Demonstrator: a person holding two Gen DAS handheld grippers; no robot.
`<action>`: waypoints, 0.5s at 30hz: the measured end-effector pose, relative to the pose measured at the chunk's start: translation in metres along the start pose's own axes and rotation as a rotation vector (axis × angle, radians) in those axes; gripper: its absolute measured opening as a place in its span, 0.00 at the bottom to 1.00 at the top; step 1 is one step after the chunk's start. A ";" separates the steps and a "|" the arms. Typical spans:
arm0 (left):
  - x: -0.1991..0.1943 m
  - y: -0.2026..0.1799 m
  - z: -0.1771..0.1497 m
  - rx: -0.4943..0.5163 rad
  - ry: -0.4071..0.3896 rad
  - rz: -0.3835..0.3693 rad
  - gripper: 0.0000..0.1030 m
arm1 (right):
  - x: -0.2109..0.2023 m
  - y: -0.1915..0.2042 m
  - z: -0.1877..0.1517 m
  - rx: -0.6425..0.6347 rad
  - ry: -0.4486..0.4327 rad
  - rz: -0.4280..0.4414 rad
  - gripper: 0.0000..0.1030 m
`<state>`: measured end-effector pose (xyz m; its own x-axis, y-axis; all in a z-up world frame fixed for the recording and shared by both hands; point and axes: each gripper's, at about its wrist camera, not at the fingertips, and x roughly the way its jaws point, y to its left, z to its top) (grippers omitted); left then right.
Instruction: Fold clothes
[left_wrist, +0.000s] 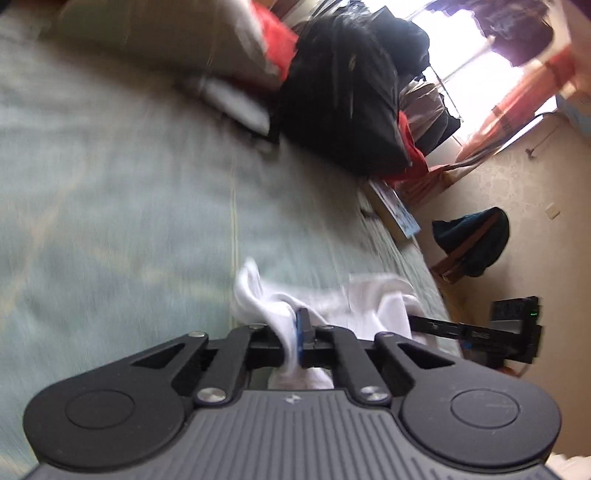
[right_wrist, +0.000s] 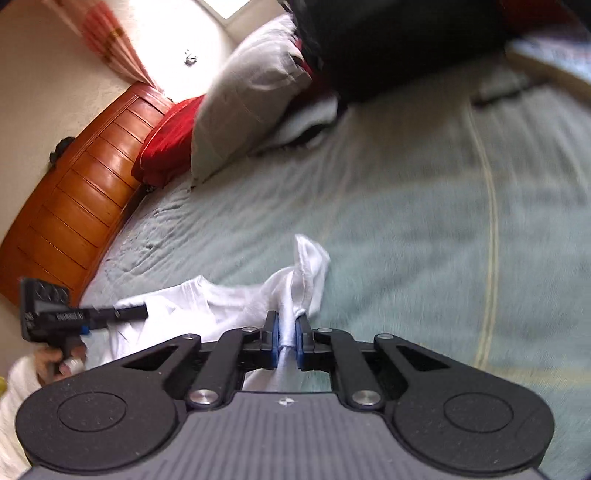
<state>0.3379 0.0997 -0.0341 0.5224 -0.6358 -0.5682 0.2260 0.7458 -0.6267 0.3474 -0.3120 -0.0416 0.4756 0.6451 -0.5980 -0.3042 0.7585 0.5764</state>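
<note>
So the white garment (right_wrist: 207, 306) is plain white knit fabric, pretty bunched up, with a stitched hem showing on the flap that sticks up past the right claw (right_wrist: 287, 341). It's strung between the two claws just above the pale green bed sheet (right_wrist: 406, 206), near the wooden headboard (right_wrist: 77, 199) side of the bed.

Right claw is clamped on a twisted rope of the fabric, blue pads (right_wrist: 274, 341) pressing it from both sides. Left claw (left_wrist: 295, 338) is also pinched shut on a fold of the same cloth; only one blue pad shows there, the other is buried under the fabric.

Hard to read a lot here. Both views are motion-blurred, so I can't tell what kind of garment it is or which end is the collar. The lower part drops behind the claw bodies and gets cut off. In the right wrist view the left claw's tip disappears into the cloth, and a hand (right_wrist: 55, 363) grips its handle at the frame edge.

The garment's long axis runs roughly from one claw to the other, sagging in the middle, with loose ends poking up past each grip.

Farther up the bed there's a grey pillow (right_wrist: 255, 85), a red pillow (right_wrist: 168, 140) and a black pile of clothes (left_wrist: 340, 92).
</note>
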 end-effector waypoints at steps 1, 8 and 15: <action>-0.001 -0.003 0.007 0.018 -0.007 0.013 0.00 | -0.002 0.003 0.004 -0.023 -0.006 -0.019 0.11; 0.005 -0.013 0.058 0.123 -0.067 0.122 0.00 | -0.009 0.014 0.039 -0.104 -0.060 -0.135 0.11; 0.013 -0.020 0.108 0.215 -0.139 0.228 0.00 | -0.012 0.011 0.063 -0.090 -0.129 -0.203 0.11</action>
<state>0.4290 0.0980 0.0285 0.6833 -0.4257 -0.5931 0.2510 0.8999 -0.3567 0.3903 -0.3177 0.0069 0.6337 0.4663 -0.6172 -0.2616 0.8801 0.3963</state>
